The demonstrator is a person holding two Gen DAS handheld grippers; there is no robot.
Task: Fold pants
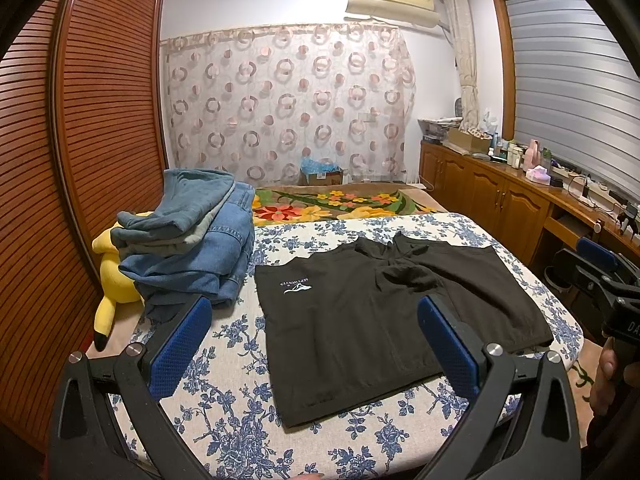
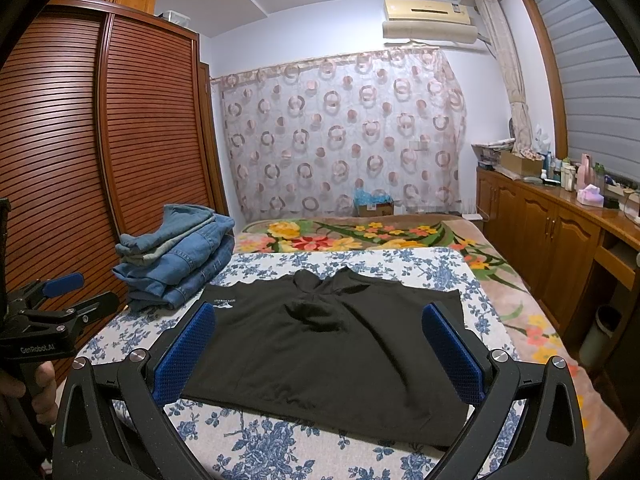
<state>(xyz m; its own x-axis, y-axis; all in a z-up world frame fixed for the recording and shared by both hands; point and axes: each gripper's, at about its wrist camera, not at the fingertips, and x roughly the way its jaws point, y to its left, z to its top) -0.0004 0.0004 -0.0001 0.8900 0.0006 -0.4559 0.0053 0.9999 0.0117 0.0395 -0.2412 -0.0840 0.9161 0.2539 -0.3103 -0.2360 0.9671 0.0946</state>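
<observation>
A pair of black shorts (image 1: 360,320) lies flat on the blue-flowered cloth (image 1: 240,400), waistband nearest me, legs pointing away, with a small white logo on the left leg. The crotch area is bunched. My left gripper (image 1: 316,316) hovers open above the near left part of the shorts, holding nothing. In the right wrist view the same black shorts (image 2: 332,348) fill the middle, and my right gripper (image 2: 320,320) stands open over the waistband, empty. Each gripper shows in the other's view: the right gripper (image 1: 600,272) at the far right, the left gripper (image 2: 80,292) at the far left.
A stack of folded jeans (image 1: 192,240) sits at the left of the cloth, beside a yellow plush toy (image 1: 112,276). A flowered blanket (image 1: 332,200) covers the bed beyond. A slatted wardrobe (image 1: 100,120) stands left, a cluttered wooden sideboard (image 1: 500,184) right.
</observation>
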